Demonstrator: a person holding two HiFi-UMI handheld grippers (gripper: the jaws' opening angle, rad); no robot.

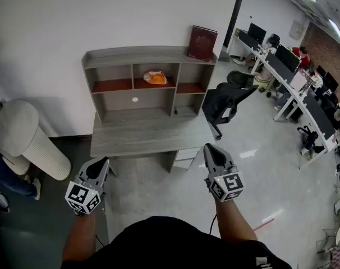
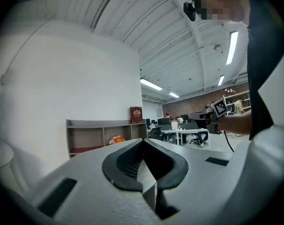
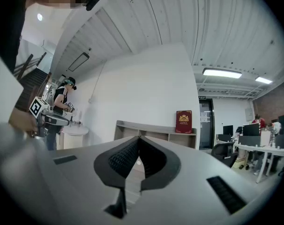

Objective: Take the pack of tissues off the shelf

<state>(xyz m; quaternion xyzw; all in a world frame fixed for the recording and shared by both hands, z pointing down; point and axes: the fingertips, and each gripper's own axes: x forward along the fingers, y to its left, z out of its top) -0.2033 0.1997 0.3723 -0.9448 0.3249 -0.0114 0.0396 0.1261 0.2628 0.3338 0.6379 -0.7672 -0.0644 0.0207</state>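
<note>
Counting from the jaws outward: how many grippers, and how do they stand? (A)

Two. The left gripper (image 1: 101,161) has its jaws closed tip to tip with nothing between them, and the right gripper (image 1: 209,148) is the same, closed and empty. Both are held level in front of the person, apart from each other and short of the desk (image 1: 147,136). (B)

And the pack of tissues? (A)

One pack of tissues (image 1: 155,78), orange and white, lying in the middle compartment of the shelf (image 1: 142,54) that stands on the desk against the white wall. The upper row has three compartments, and the pack is the only thing I can see in them. (B)

Anything else around it? (A)

One red book (image 1: 202,42) stands upright on top of the shelf at its right end. One black office chair (image 1: 226,102) is just to the right of the desk, and one white ribbed cylinder (image 1: 30,139) is on the floor to its left. (B)
</note>
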